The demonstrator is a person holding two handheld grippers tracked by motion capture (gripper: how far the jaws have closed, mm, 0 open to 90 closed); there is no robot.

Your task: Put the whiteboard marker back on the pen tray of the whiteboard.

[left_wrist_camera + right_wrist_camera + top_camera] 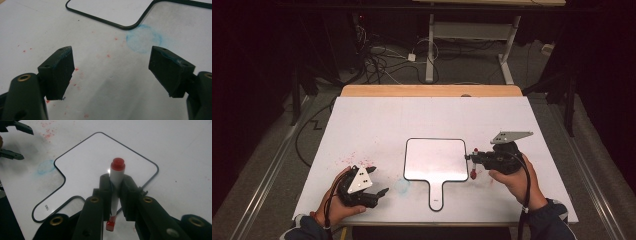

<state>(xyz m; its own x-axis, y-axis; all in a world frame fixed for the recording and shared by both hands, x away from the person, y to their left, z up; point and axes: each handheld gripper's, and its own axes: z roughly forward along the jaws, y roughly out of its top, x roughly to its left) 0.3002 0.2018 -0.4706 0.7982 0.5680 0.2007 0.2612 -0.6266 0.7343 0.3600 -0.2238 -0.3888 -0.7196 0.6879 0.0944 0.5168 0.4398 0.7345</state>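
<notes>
The right gripper (pixel 117 185) clamps a red-capped white marker pen (pixel 116 173) over the black-rimmed paddle-shaped whiteboard (pixel 87 162); the left gripper (pixel 111 72) gapes wide, empty

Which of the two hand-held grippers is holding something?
The right hand-held gripper: its jaws are shut on a red-capped marker beside the whiteboard. The left hand-held gripper stands open over stained table.

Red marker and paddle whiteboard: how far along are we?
Done: right gripper is shut on the capped red-and-white marker, beside the black-rimmed paddle-shaped whiteboard. In hand: marker only; left gripper is open, holding nothing. Left: cap looks on, board blank, so likely uncapping and writing.
</notes>
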